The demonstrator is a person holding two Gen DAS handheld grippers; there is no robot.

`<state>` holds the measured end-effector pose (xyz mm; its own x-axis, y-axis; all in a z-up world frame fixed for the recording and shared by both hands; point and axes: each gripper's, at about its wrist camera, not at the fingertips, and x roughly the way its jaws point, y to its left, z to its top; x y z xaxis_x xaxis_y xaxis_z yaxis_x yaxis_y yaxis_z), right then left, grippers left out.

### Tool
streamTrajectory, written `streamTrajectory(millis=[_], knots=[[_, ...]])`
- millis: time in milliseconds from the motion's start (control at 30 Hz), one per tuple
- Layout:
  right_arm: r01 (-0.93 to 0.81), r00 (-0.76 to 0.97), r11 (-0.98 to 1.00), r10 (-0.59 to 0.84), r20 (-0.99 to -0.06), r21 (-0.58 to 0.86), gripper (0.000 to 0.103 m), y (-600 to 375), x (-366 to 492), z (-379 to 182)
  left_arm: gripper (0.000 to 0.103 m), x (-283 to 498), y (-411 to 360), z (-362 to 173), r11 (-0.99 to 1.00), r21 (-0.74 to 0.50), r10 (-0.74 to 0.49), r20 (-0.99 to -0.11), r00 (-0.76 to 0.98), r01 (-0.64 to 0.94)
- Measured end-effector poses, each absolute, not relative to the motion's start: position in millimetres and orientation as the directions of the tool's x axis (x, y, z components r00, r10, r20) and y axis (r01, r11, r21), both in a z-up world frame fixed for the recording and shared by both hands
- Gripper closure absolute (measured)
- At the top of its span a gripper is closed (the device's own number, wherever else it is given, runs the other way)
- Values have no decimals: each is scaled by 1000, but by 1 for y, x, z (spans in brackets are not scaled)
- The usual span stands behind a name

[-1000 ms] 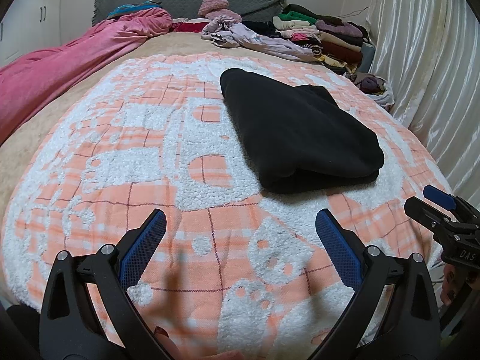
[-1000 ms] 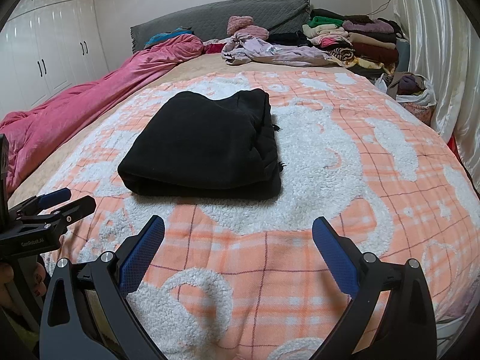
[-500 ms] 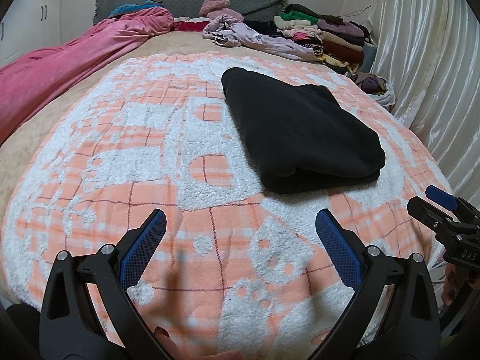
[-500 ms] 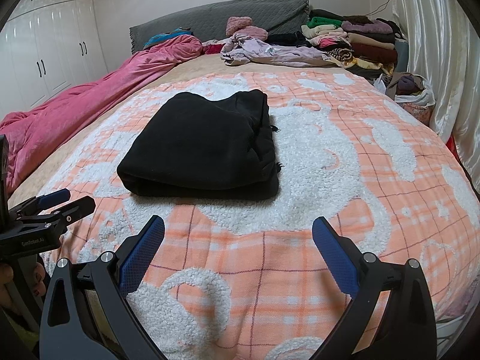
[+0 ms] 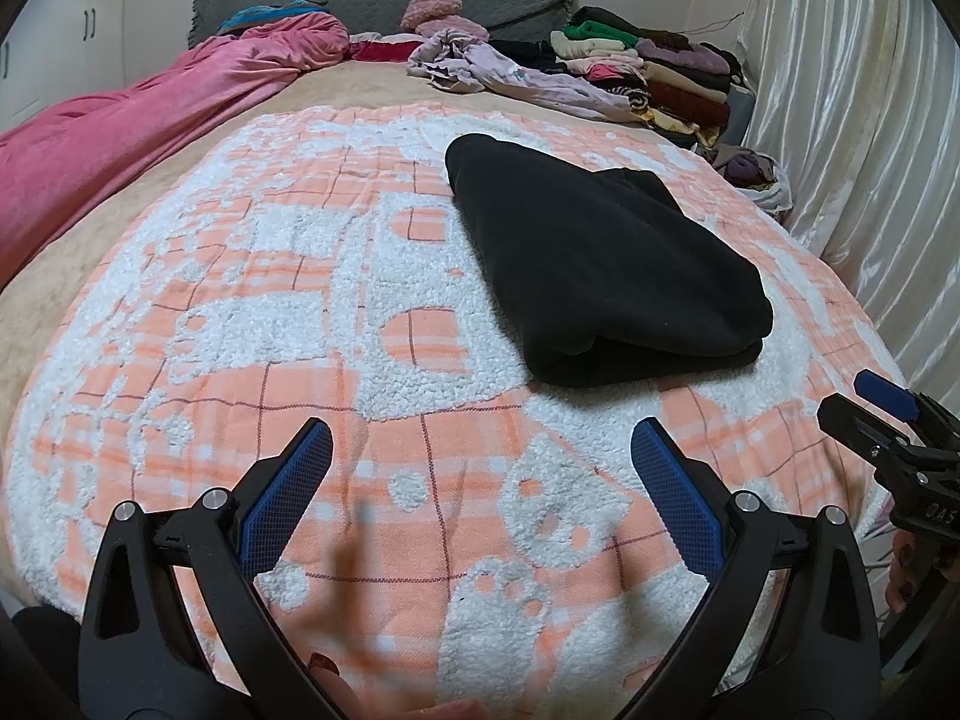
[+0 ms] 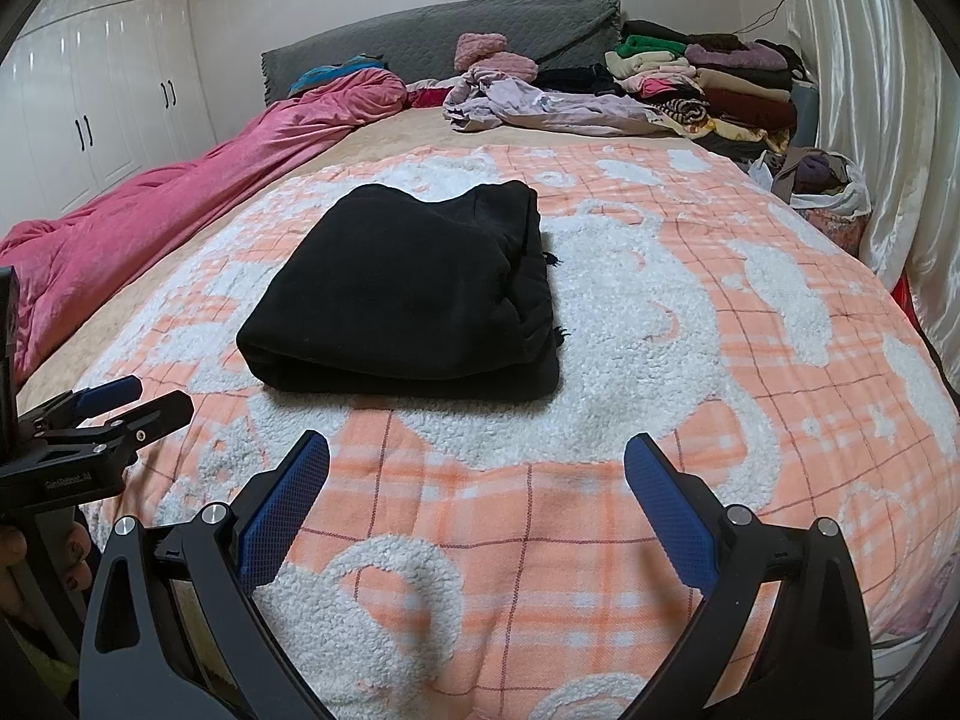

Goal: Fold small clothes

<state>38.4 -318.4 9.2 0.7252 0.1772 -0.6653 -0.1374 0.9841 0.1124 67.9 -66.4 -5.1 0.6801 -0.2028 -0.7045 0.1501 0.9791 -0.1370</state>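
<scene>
A black garment [image 5: 600,258] lies folded into a thick rectangle on the orange and white blanket [image 5: 240,300]; it also shows in the right wrist view [image 6: 414,294]. My left gripper [image 5: 480,456] is open and empty, held above the blanket short of the garment, which lies ahead to its right. My right gripper [image 6: 477,465] is open and empty, just short of the garment's near folded edge. Each gripper shows at the edge of the other's view: the right one [image 5: 870,414] and the left one [image 6: 120,405].
A pink duvet [image 6: 150,210] runs along the bed's left side. Loose pale clothes [image 6: 540,102] and a stack of folded clothes [image 6: 708,84] lie near the grey headboard [image 6: 432,36]. A bag of clothes [image 6: 822,186] and white curtains [image 6: 888,90] stand at the right.
Both grippers have drifted very slightly; the garment sits a touch lower in the left wrist view. Nothing was taken hold of or let go.
</scene>
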Motion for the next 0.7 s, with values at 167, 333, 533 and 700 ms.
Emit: streamTrajectory(millis=[167,333,533,700], knots=[[-135,725,985,173,-667,108,5,-318,38,11,10,68,-66,-5,979,-137,-203,-704,681,150],[-134,725,985,173,-667,109,5,-318,38,11,10,68,-65,-5,980,-135,-196,-704,683,143],[-135,725,985,174,-666,111,5,-318,39,11,10,68,-64,-6,981,-135,-196,-704,683,142],[-133,725,985,172,-667,109,5,-320,39,12,10,68,-62,-5,982,-132,-190,-702,686,137]])
